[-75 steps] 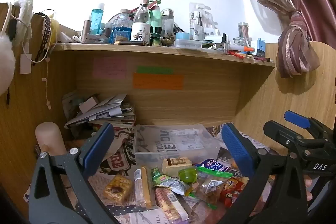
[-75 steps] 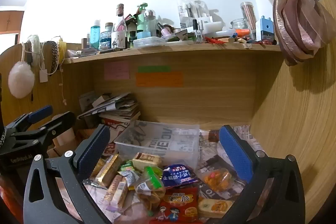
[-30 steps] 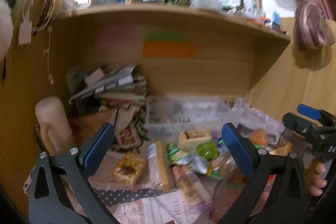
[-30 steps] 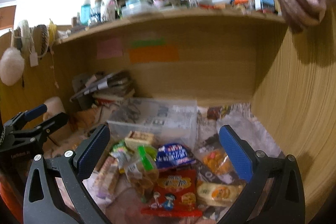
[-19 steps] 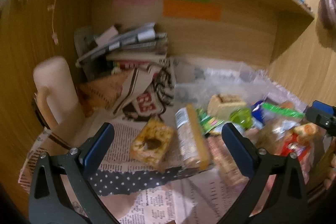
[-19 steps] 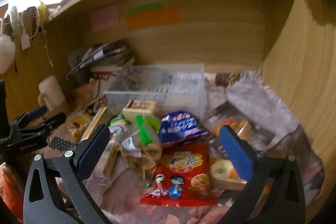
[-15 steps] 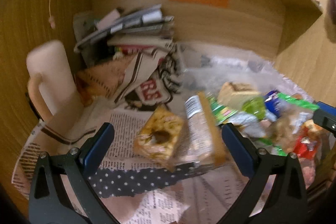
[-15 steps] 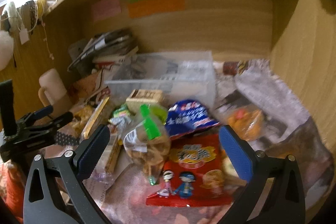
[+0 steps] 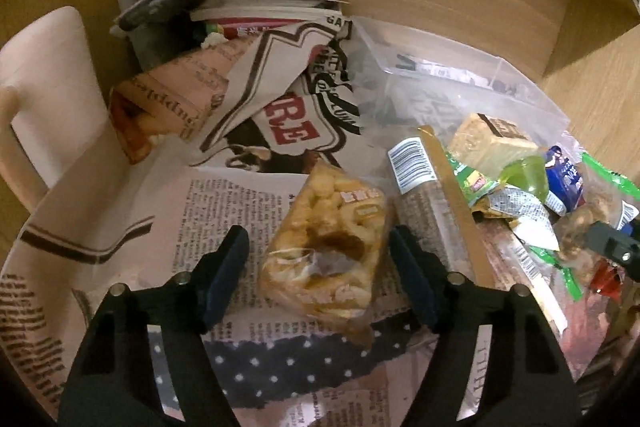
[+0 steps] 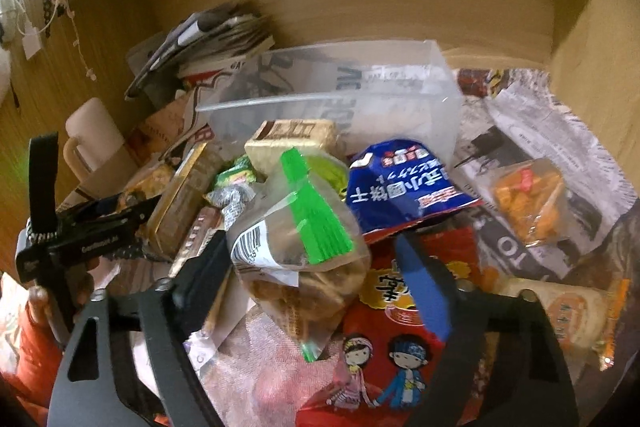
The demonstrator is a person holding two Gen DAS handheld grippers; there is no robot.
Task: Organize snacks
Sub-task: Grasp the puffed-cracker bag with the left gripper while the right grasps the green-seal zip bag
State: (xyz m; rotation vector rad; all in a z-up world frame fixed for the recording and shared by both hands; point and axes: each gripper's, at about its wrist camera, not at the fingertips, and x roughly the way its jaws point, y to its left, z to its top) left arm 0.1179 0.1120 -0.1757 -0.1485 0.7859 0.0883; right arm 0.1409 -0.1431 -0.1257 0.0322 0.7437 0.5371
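Left claw [image 9: 318, 253]: open, straddling the clear-wrapped puffed rice cake [image 9: 326, 247] on newspaper [image 9: 224, 203], right pad touching.
Right claw [image 10: 310, 259]: open around the green-striped cookie bag [image 10: 304, 251].
Risk: slippery crinkled film may slide out; hard squeezing likely crumbles brittle snacks.
Destination: clear plastic bin [image 10: 400, 99], just behind the pile.

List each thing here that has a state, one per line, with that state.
left gripper: jaws open, either side of the puffed snack pack.
puffed snack pack: sealed, flat on newspaper.
right gripper: jaws open, around the green-strip bag.
green-strip bag: closed, atop the pile.
clear bin: lidless, upright.
blue snack bag: sealed.
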